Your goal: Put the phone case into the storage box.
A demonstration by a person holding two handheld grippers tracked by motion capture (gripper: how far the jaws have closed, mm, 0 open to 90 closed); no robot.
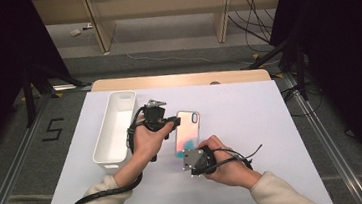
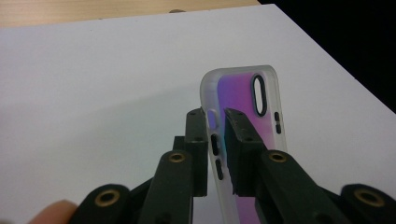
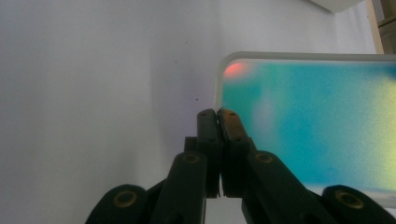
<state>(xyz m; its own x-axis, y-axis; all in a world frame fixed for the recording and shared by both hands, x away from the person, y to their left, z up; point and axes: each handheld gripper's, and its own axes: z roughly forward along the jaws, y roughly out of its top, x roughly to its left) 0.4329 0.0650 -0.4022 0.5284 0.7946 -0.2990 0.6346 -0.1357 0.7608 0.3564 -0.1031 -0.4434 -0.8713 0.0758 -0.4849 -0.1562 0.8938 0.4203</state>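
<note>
- Phone case (image 1: 187, 131): iridescent back, clear soft-looking rim, camera cutout at the far end. It sits between the two grippers over the white desk (image 1: 251, 125); whether it's lifted clear or resting on the desk I can't tell.
- Left gripper (image 1: 175, 121): jaws closed on the case's side rim near the camera-cutout end, one jaw outside the rim, one on the inner face, right by the button slots. Seen clearly in the left gripper view (image 2: 215, 122).
- Right gripper (image 1: 188, 157): jaws pinched together on the rim at the opposite, near corner; in the right gripper view (image 3: 217, 113) the edge sits between the tips.
- Handling, my read: very light, thin, flexible shell. It will twist or bow if the two grips pull against each other. Glossy back likely slippery, so the rim is the right place to hold, not the flat face.
- Best hold: straight rim sections away from the button slots, where the wall is weakest.
- White bin (image 1: 116, 128) stands just beyond the left jaws, on their outer side; case isn't touching it.
</note>
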